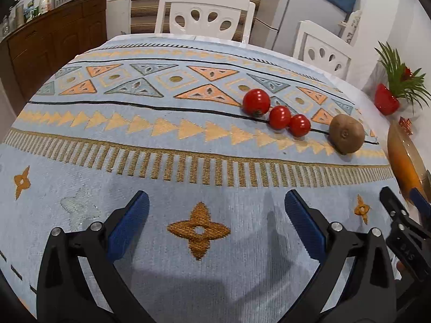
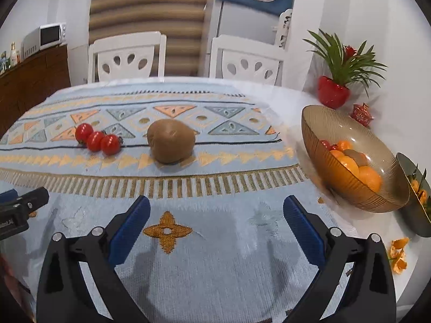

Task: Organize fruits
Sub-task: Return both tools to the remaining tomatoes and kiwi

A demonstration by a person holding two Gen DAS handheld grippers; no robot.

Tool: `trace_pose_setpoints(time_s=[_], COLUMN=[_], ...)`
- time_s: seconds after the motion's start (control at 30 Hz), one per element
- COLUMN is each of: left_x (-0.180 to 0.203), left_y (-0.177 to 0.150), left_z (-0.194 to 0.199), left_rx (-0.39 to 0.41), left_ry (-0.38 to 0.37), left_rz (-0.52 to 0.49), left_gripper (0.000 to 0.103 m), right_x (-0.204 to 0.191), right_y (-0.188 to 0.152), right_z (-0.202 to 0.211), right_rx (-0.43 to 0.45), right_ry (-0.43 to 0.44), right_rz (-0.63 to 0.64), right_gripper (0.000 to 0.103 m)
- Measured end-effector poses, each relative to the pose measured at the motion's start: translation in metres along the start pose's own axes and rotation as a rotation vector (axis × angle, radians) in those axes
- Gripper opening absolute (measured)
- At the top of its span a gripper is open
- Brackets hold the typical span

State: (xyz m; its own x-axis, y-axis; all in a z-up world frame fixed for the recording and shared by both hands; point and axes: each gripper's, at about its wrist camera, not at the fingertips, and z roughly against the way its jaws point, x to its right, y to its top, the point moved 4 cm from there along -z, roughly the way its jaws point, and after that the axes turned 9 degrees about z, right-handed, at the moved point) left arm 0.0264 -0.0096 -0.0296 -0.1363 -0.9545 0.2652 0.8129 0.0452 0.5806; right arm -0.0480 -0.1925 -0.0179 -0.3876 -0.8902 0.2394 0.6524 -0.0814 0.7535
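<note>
Nearby, bowl [image 2: 350,188] of fruit, potted plant [image 2: 342,72] behind it

bare tablecloth [image 2: 215,255] ahead, kiwi [image 2: 170,140] unobstructed, bowl [image 2: 347,188] blocking right

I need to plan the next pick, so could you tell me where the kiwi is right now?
The kiwi lies on the tablecloth ahead of the right gripper, between the three tomatoes to its left and the fruit bowl to its right.
</note>
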Motion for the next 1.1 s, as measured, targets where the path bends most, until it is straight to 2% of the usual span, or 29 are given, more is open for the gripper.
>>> trace_pose_setpoints(time_s=[0.5,0.7,0.9,0.93,1.0,1.1], left_x=[0.001,0.009,0.014,0.016,0.017,0.019], left_y=[0.000,-0.002,-0.003,-0.002,0.000,0.012], left_z=[0.000,0.004,0.010,0.010,0.011,0.018], left_rx=[0.001,0.024,0.053,0.037,-0.023,-0.063], left_ry=[0.000,-0.003,0.005,-0.007,-0.064,-0.141], left_rz=[-0.009,-0.057,-0.095,-0.101,-0.092,-0.083], left_gripper=[0.100,0.100,0.098,0.097,0.085,0.079], right_x=[-0.002,-0.002,0.003,0.005,0.010,0.010], right_y=[0.000,0.001,0.001,0.001,0.000,0.001], right_z=[0.003,0.004,0.002,0.000,-0.005,-0.006], right_rx=[0.017,0.022,0.019,0.014,-0.006,-0.015], right_ry=[0.017,0.025,0.081,0.098,0.128,0.165], right_rz=[0.014,0.014,-0.009,-0.020,-0.044,-0.051], right_gripper=[0.098,0.098,0.098,0.098,0.098,0.097])
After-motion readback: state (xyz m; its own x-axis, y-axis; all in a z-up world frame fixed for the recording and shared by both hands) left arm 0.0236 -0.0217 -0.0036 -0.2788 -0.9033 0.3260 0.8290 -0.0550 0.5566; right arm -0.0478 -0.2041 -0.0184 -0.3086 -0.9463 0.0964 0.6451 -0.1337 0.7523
